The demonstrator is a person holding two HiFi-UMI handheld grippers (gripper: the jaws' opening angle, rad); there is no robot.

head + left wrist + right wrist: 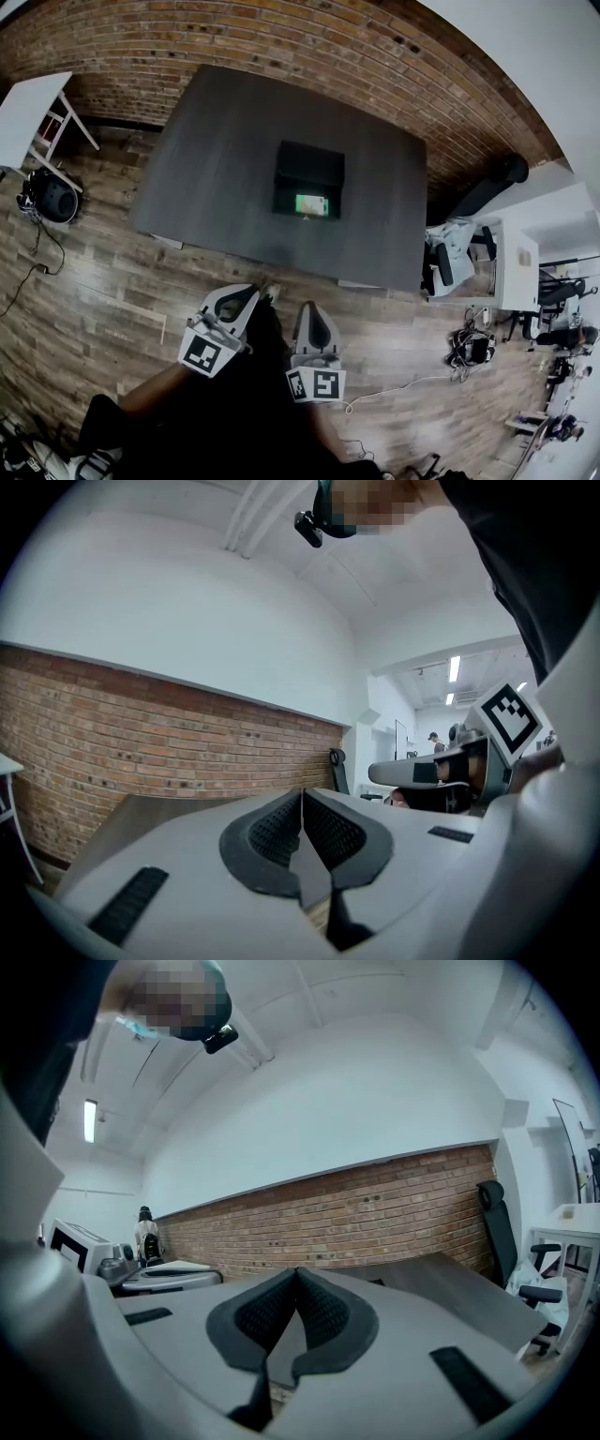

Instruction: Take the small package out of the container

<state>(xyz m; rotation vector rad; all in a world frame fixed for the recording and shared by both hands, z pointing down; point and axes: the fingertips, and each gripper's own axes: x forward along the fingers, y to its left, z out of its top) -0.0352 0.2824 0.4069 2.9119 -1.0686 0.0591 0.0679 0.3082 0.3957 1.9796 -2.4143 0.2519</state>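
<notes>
While both tools hang low over the wood floor [103, 281], the left gripper [246, 298] has its jaws pressed together on nothing. Well ahead of both, on the dark table [216, 141], sits the black container [309, 159]. The small package [312, 204], green, lies at its near end, long axis left-right. The right gripper [316, 323], also pressed together and empty, lines up almost straight with the package, so it's likely the nearer one for the forward reach.
</notes>
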